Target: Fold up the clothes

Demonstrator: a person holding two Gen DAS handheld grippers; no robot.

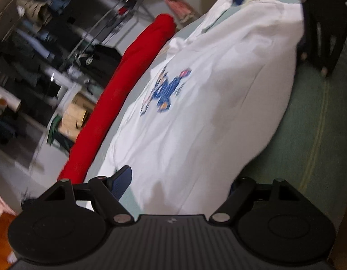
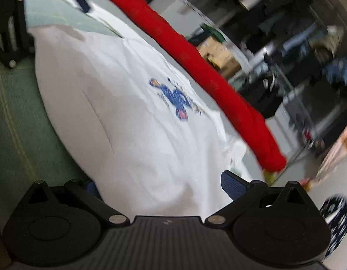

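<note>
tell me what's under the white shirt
The white shirt lies on a green mat, which shows along one side, with pale surface along the other. Whatever lies beneath the shirt's middle is covered.

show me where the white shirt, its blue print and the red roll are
white shirt (image 1: 218,117), left wrist view, on the plain cloth right of the print
blue print (image 2: 176,100), right wrist view, on the middle of the blue figure
red roll (image 1: 119,96), left wrist view, about midway along its length
</note>
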